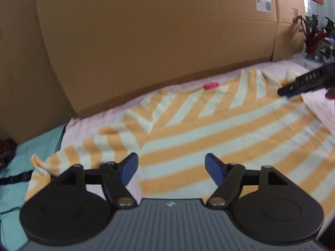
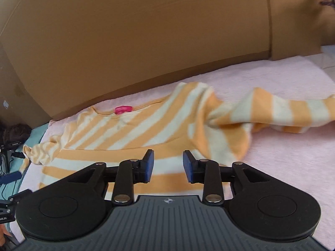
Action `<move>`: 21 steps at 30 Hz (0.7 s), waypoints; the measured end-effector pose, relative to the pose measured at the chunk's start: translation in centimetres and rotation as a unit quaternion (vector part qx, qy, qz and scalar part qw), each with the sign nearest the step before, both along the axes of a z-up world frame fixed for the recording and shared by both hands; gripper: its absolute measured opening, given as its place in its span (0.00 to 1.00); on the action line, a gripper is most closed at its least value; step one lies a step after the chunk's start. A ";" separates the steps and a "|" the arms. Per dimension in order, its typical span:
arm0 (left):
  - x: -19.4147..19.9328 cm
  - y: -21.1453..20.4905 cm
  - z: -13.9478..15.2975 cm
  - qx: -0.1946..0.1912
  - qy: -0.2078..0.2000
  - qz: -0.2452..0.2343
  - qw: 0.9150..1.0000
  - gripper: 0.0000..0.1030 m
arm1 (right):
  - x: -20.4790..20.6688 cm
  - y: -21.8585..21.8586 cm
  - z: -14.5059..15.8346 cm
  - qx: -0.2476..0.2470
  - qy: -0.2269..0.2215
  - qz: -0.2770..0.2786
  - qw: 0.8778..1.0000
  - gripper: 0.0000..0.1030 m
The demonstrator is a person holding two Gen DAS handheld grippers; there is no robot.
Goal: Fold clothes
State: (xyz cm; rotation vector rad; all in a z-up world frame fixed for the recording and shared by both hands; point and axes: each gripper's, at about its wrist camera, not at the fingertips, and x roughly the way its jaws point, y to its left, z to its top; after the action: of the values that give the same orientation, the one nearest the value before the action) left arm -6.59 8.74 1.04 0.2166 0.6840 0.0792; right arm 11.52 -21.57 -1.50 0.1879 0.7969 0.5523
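The striped sweater (image 2: 134, 133) lies spread on the pink blanket (image 2: 282, 79), pink tag (image 2: 123, 110) by the neck at the far side. Its right sleeve (image 2: 272, 110) is bunched up and twisted, and its left sleeve (image 1: 69, 156) hangs near the blanket's edge.

The left tongs (image 1: 171, 169) are wide apart and hold nothing. The right tongs (image 2: 168, 166) are apart too — empty, above the sweater.

What could go wrong: the tongs might pinch both layers, or the blanket too, and drag it all crooked. The twisted sleeve could leave a lump in a fold.

No box or basket holds clothes here — only a big cardboard wall (image 1: 146, 31) behind.
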 end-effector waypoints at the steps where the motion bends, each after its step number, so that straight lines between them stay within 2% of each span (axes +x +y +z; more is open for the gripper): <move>1: 1.9 -0.4 -0.3 0.007 -0.002 0.006 1.000 0.72 | 0.8 0.8 -0.4 -0.003 0.001 -0.001 1.000 0.34; 2: 3.7 -0.7 -0.7 0.014 -0.005 0.012 1.000 0.68 | 1.5 0.6 -0.6 -0.010 -0.007 -0.013 1.000 0.28; 3: 5.0 -0.3 -1.7 0.025 0.011 0.025 0.999 0.58 | 2.2 0.4 -0.7 -0.016 -0.014 -0.025 0.999 0.18; 4: 6.2 0.2 -2.7 0.035 0.026 0.039 0.998 0.54 | 2.9 0.0 -0.8 -0.022 -0.017 -0.038 0.999 0.08; 5: 5.8 1.0 -2.9 0.037 0.022 0.051 0.998 0.55 | 3.6 -1.0 -0.8 -0.020 -0.009 -0.052 0.998 0.00; 7: 5.2 2.5 -3.3 0.041 0.013 0.075 0.996 0.80 | 3.9 -2.6 -0.3 -0.001 -0.003 -0.072 0.997 0.00; 8: 4.9 3.3 -3.5 0.043 0.008 0.087 0.995 0.84 | 3.5 -2.7 0.1 0.010 -0.006 -0.072 0.997 0.16; 10: 4.3 4.4 -3.8 0.036 0.002 0.100 0.994 0.86 | 2.8 -2.5 0.7 0.039 -0.006 -0.059 0.997 0.17; 12: 4.1 4.2 -4.2 0.031 -0.013 0.105 0.994 0.86 | 2.6 -0.9 0.4 0.092 0.028 0.003 0.995 0.18; 14: 4.0 2.9 -4.7 0.072 -0.036 0.101 0.992 0.87 | 3.1 -0.8 0.0 0.071 0.026 -0.018 0.997 0.20; 15: 3.9 2.9 -4.7 0.069 -0.037 0.103 0.992 0.87 | 3.4 -0.7 -0.2 0.061 0.024 -0.028 0.997 0.05; 16: 3.8 3.0 -4.7 0.066 -0.038 0.104 0.992 0.87 | 3.7 -0.7 -0.4 0.051 0.023 -0.039 0.998 0.00; 19: 3.6 3.2 -4.6 0.058 -0.042 0.109 0.992 0.87 | 4.3 -0.6 -0.8 0.021 0.016 -0.071 0.997 0.00; 20: 3.5 3.2 -4.6 0.055 -0.043 0.110 0.991 0.88 | 4.1 -0.9 -0.2 0.015 0.007 -0.085 0.996 0.03; 21: 3.5 3.3 -4.5 0.053 -0.044 0.112 0.991 0.91 | 3.7 -1.1 0.4 0.021 0.003 -0.083 0.996 0.17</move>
State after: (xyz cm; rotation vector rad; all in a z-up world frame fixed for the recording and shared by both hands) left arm -3.11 12.01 -3.49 0.2358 0.6141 0.3377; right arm 15.27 -22.64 -1.13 0.2913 0.7676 0.4120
